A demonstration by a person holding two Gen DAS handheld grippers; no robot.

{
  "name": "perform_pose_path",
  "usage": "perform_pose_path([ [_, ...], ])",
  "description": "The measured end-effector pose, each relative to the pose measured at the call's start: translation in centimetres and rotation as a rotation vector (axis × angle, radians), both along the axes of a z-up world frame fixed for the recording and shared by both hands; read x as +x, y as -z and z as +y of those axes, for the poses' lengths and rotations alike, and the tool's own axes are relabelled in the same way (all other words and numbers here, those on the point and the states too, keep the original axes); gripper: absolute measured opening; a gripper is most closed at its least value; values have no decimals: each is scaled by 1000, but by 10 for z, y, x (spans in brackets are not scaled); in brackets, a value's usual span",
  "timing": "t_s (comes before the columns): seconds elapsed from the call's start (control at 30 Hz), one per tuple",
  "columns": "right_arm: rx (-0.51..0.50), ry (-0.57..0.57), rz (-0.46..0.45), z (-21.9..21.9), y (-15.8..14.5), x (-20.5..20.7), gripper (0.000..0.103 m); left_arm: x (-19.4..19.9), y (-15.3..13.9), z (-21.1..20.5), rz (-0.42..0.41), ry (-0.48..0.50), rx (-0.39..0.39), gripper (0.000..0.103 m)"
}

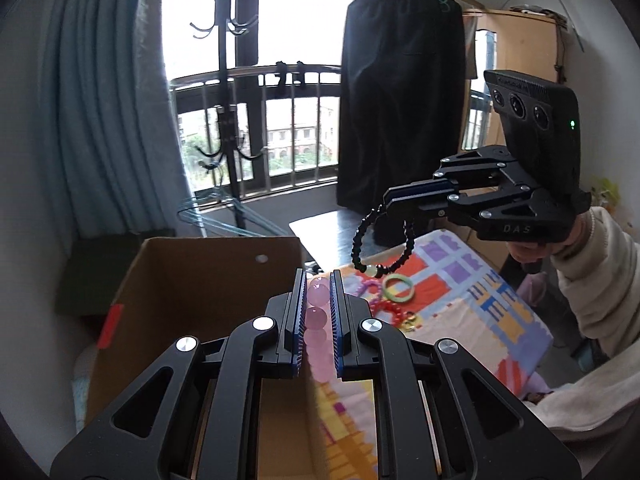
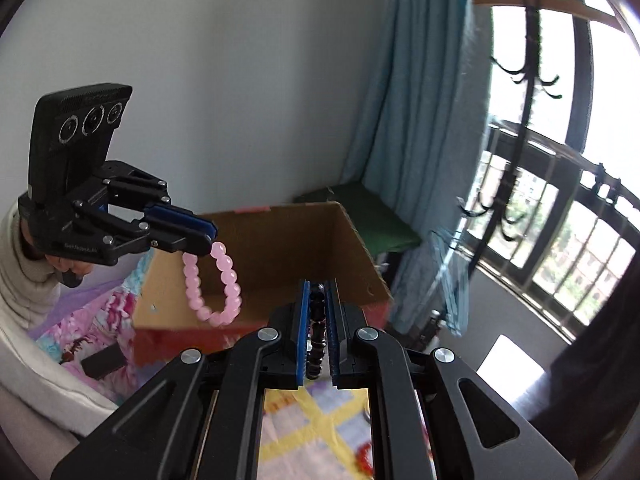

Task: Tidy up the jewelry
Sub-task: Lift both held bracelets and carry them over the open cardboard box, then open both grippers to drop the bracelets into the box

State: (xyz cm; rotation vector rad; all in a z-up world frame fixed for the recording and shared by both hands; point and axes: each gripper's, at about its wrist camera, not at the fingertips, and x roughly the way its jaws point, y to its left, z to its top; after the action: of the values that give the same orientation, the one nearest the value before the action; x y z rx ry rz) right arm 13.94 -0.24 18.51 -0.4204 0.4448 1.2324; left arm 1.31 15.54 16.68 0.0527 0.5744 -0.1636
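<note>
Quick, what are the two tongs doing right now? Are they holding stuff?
Left tongs: closed on the pink bead bracelet, which hangs in the air.
Right tongs: closed on the black bead bracelet, also dangling.

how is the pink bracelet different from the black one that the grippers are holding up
The pink bracelet has large, round, translucent pink beads; the black bracelet has much smaller dark beads with one pale green bead at the bottom. The pink one hangs from the left gripper, the black one from the right gripper. Both are beaded loops, pinched between closed fingers and dangling in the air near the cardboard box.
</note>
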Motion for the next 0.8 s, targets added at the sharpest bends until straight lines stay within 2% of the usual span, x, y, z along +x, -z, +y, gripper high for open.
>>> perform_pose_path([
  [0.17,-13,-44,0,40,4,-3,8,-12,11,36,29,-59,-2,11],
  [0.43,-59,-73,60,93,35,1,8,-21,39,81,99,-100,-28,11],
  [0.73,-95,-52,95,115,63,-1,9,-18,64,93,161,-113,-31,11],
  [0.77,-92,-46,96,117,65,1,11,-18,66,92,168,-117,-23,12],
  [0.8,-81,-35,97,116,65,1,21,-18,66,93,165,-129,-20,27],
])
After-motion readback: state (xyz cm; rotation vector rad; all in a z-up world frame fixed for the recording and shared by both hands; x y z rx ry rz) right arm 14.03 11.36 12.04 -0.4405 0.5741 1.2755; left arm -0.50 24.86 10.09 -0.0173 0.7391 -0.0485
